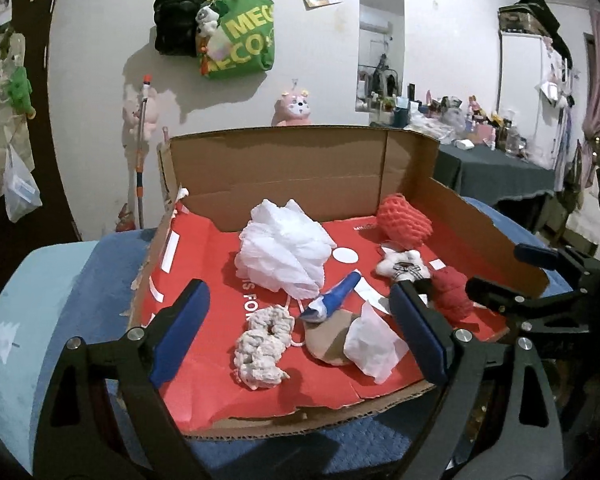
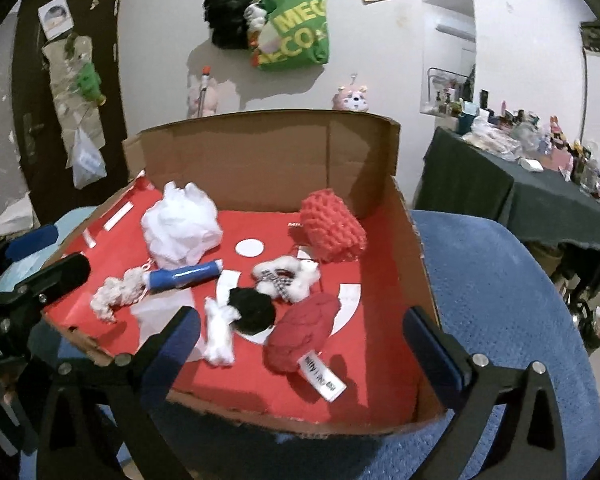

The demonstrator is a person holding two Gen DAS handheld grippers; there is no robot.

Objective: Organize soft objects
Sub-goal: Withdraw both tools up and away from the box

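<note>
A shallow cardboard box [image 1: 320, 168] [image 2: 268, 152] with a red floor holds the soft objects. In the left wrist view: a white mesh puff [image 1: 284, 248], a cream scrunchie [image 1: 260, 348], a blue and white roll [image 1: 332, 296], a tan pouch under white tissue [image 1: 374, 340], a white star plush [image 1: 404, 266], a red foam net [image 1: 406, 218], a red knitted item [image 1: 454, 292]. The right wrist view also shows a black pompom [image 2: 252, 308] and the labelled red knit [image 2: 304, 330]. My left gripper [image 1: 300, 336] is open above the box's front. My right gripper [image 2: 300, 340] [image 1: 512, 280] is open over the front right.
The box rests on a blue towel [image 2: 500, 300] over a light blue cushion [image 1: 24, 320]. A dark-clothed table [image 1: 496, 172] with many small items stands at the right. Bags [image 1: 236, 36] and plush toys hang on the wall behind.
</note>
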